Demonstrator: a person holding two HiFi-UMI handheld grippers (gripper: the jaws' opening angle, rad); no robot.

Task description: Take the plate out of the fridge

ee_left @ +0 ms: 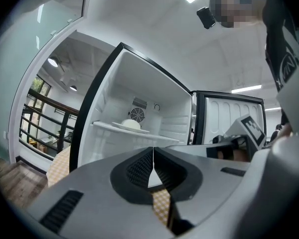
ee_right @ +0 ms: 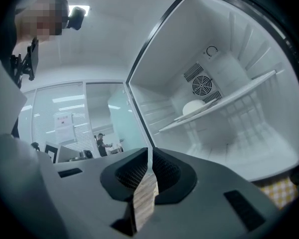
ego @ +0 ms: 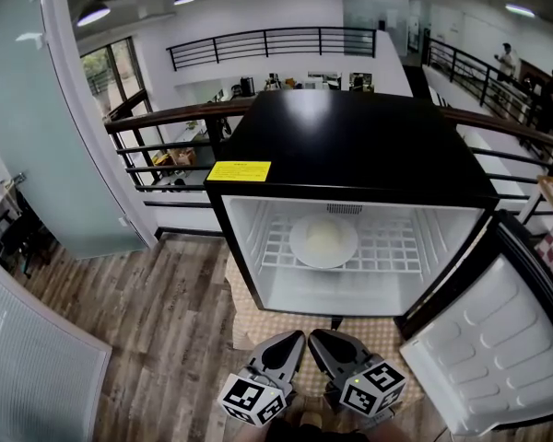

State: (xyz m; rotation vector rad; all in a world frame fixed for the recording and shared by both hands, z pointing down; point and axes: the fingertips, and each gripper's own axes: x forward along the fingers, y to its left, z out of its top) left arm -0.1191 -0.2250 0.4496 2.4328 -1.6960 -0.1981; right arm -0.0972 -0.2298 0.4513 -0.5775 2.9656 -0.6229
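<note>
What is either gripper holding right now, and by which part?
Nothing. The left gripper and right gripper are both shut and empty; the plate sits untouched on the fridge shelf.

Inside the fridge (ego: 350,136) the shelf (ego: 396,247) was a white wire grid, and the plate (ego: 323,241) sat flat on it, approx mid-depth and a bit left of center. It had a pale domed lump (ego: 324,236) on top, idk what. The fridge itself stood on a tan checked mat (ego: 251,325), and the mat lay on the wood-plank floor (ego: 157,330).
</note>
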